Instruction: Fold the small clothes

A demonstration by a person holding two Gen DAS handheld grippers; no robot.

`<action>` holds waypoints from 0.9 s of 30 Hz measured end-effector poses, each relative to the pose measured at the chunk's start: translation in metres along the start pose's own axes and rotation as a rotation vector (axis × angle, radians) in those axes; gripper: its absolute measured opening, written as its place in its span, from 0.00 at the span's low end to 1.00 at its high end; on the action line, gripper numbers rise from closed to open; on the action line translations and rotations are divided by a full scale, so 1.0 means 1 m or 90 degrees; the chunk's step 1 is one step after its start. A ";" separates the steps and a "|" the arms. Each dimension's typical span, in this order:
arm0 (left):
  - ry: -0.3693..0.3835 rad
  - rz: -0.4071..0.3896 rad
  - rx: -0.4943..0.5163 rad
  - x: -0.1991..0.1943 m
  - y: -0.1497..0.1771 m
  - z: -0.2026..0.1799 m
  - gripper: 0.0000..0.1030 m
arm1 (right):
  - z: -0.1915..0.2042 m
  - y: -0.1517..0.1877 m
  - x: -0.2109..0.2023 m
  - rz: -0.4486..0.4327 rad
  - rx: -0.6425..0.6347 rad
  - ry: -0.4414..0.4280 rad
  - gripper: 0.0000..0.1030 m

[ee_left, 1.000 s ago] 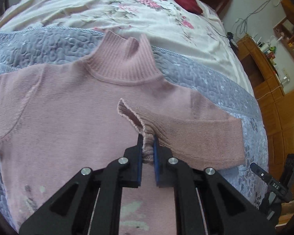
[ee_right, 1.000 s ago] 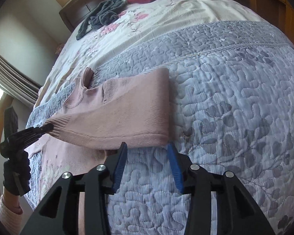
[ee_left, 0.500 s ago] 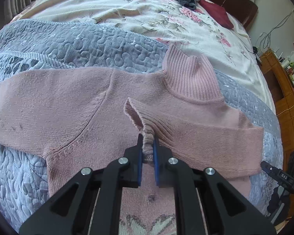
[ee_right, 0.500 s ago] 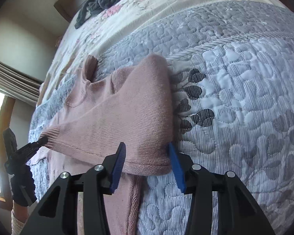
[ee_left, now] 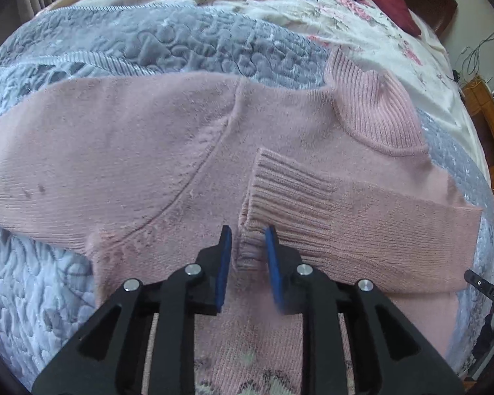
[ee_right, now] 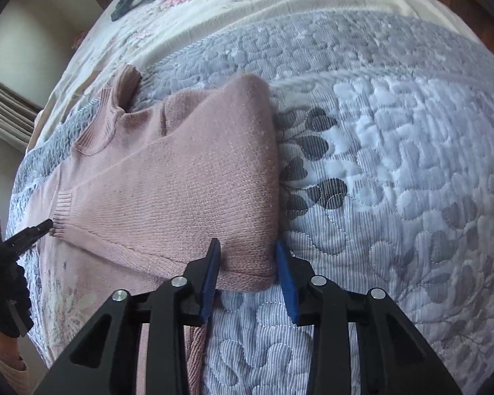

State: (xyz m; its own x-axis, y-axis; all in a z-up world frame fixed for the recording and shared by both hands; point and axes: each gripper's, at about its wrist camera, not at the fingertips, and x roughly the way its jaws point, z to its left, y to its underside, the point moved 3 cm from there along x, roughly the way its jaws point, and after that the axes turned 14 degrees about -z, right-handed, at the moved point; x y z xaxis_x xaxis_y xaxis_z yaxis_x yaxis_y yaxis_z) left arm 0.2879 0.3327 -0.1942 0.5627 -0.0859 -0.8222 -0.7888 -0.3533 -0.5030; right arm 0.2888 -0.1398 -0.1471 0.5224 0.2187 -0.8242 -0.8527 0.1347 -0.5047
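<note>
Pink knit, our sweater (ee_left: 168, 151) lay flat on the bed's grey quilt (ee_right: 395, 171). One sleeve (ee_left: 339, 223) was folded across the chest; the other still stretched outward, and the body remained unfolded. Our left tongs (ee_left: 247, 247) stood parted around the cuff (ee_left: 273, 191); our right tongs (ee_right: 247, 256) gaped astride the sleeve's fold.

sweater (ee_left: 168, 151): dusty pink, ribbed collar and cuff, pale print low on front | quilt (ee_right: 395, 164): grey-blue, stitched leaf pattern | sheet (ee_left: 280, 3): cream, pink floral | my gripper pads (ee_left: 223, 263): blue, on black fingers
</note>
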 end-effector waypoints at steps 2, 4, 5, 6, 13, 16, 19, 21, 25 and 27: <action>0.004 -0.037 0.005 -0.021 -0.009 -0.001 0.22 | 0.016 -0.007 -0.018 -0.031 -0.023 -0.014 0.35; 0.022 -0.059 0.014 -0.036 -0.014 -0.011 0.24 | 0.032 -0.011 -0.026 -0.047 -0.033 -0.037 0.39; 0.034 -0.067 0.018 -0.041 -0.016 -0.019 0.24 | 0.041 -0.012 -0.026 -0.044 -0.036 -0.049 0.39; 0.048 -0.069 0.022 -0.043 -0.017 -0.028 0.27 | 0.049 -0.012 -0.023 -0.035 -0.038 -0.060 0.39; 0.069 0.025 0.054 0.007 0.015 -0.067 0.29 | 0.066 0.009 0.027 0.037 -0.032 -0.049 0.39; 0.066 0.066 0.043 0.031 0.028 -0.058 0.29 | 0.059 0.017 0.038 0.045 -0.015 -0.052 0.39; 0.078 0.060 0.043 0.035 0.029 -0.056 0.29 | 0.059 0.019 0.042 0.041 -0.028 -0.047 0.39; 0.078 0.062 0.046 0.036 0.029 -0.056 0.30 | 0.062 0.020 0.044 0.040 -0.040 -0.038 0.39; 0.081 0.062 0.032 0.027 0.025 -0.053 0.30 | 0.067 0.014 0.033 0.040 -0.035 -0.025 0.42; 0.090 0.039 0.015 0.008 0.020 -0.043 0.33 | 0.079 0.011 0.017 0.019 -0.041 -0.046 0.42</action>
State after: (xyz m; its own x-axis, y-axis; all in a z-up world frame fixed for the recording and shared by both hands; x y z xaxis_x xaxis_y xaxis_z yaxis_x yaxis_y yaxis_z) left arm 0.2870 0.2850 -0.2000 0.5409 -0.2381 -0.8067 -0.8277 -0.3211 -0.4602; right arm 0.2885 -0.0587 -0.1464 0.4928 0.2917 -0.8198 -0.8654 0.0654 -0.4969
